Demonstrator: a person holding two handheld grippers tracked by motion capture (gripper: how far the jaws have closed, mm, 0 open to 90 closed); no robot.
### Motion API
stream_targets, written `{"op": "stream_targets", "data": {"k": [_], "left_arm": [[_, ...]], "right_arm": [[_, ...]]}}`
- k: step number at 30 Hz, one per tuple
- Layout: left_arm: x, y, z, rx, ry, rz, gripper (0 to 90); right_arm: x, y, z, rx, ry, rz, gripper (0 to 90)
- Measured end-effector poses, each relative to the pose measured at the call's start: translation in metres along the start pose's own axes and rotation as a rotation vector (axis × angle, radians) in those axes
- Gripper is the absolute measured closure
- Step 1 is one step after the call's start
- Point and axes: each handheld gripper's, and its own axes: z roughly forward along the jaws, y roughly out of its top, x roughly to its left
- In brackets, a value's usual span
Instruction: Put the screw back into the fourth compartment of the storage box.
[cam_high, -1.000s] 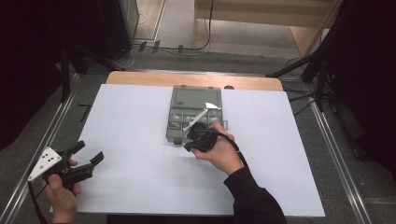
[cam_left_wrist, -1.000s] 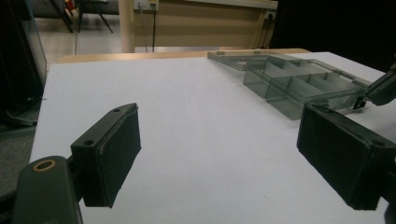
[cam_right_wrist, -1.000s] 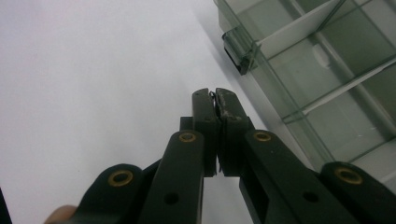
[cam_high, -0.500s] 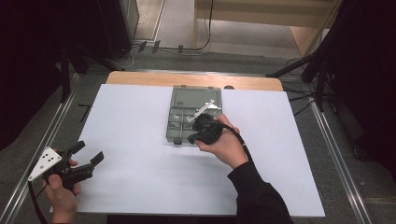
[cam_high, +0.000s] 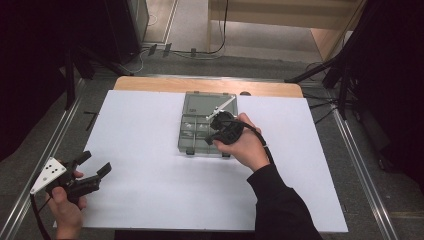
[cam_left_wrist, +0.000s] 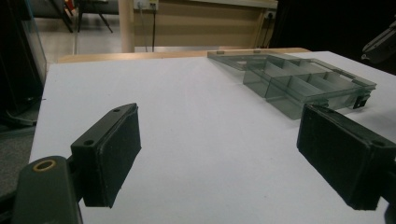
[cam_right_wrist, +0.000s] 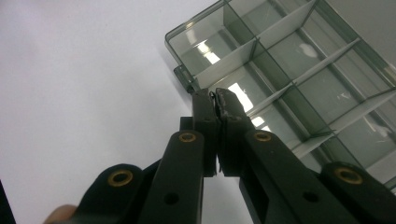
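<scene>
Right tool (cam_right_wrist: 215, 100), jaws pressed together, poised over the smoky transparent plastic compartment box (cam_high: 192, 107); we judged slow lowering wisest; left tool (cam_high: 95, 171) gaped wide.

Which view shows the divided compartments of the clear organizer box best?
The right gripper view: the organizer box is close, its dividers sharp beyond the shut right tongs. The high view shows it whole but small, partly behind the hand. The left gripper view shows it low and oblique.

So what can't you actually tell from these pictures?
- Whether the right gripper pinches anything: in the right gripper view its fingers are pressed together, hiding any gap.
- The clear compartment box: in the high view its near right part is covered by the right hand.
- Tiny contents: too small to tell.
</scene>
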Motion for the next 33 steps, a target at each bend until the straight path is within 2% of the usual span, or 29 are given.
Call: {"op": "stream_targets", "data": {"k": [11, 20, 28, 33], "left_arm": [[0.000, 0.000, 0.000, 0.000, -0.001, -0.002, 13.8], [0.000, 0.000, 0.000, 0.001, -0.001, -0.004, 13.7], [0.000, 0.000, 0.000, 0.001, -0.001, -0.003, 13.8], [0.000, 0.000, 0.000, 0.001, 0.001, -0.005, 13.7]], "right_arm": [[-0.014, 0.007, -0.008, 0.001, -0.027, 0.020, 89.8], [-0.035, 0.010, -0.013, 0.004, -0.061, 0.065, 89.8], [-0.053, 0.010, -0.009, 0.017, -0.079, 0.092, 89.8], [-0.064, 0.009, -0.008, 0.011, -0.085, 0.127, 89.8]]}}
